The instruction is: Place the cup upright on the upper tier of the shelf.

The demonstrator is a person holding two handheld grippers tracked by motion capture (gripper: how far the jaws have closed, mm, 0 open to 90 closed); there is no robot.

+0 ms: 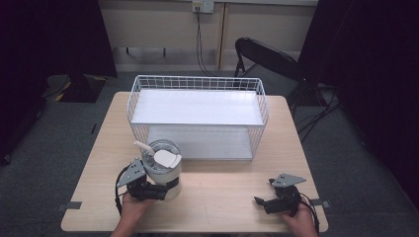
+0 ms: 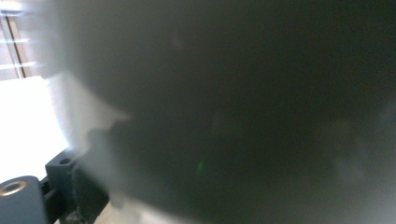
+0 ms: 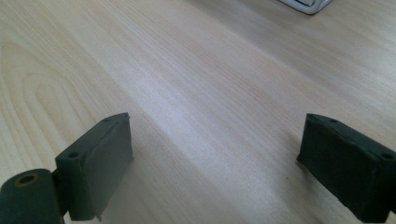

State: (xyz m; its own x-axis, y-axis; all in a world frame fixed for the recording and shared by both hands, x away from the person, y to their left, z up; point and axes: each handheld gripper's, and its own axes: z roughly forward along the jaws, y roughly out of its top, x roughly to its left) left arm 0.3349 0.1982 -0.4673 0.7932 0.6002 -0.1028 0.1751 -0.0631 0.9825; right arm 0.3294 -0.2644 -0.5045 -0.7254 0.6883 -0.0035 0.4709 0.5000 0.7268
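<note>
So the main thing here is a white tumbler [image 1: 164, 169] with a clear lid and a white straw [image 1: 143, 146], standing upright on the wooden table [image 1: 222, 197], near the left front, just in front of the wire basket shelf [image 1: 197, 114]. Its long axis runs straight up and down. The straw sticks out of the lid and leans off to the far left. There's a dark band low on the cup's side.

The left gripper [image 1: 157, 190] is pushed right up against the tumbler's near side at that dark band, with the left hand [image 1: 132, 205] behind it. From the high view the jaws look wrapped around the cup, but I honestly can't tell how tight. The left gripper view is no help: a big dark blurry mass, the tumbler [image 2: 243, 107] way too close to focus, covers nearly everything, with one black jaw pad poking in at the bottom left and the other one hidden.

The right gripper [image 1: 264, 201] sits at the table's near right, well apart from the cup, pointing left. In the right gripper view its jaws are spread wide with nothing but bare wood grain [image 3: 210, 93] between them. A white corner [image 3: 306, 4] is cut off at the top edge; it's too little to identify.
</note>
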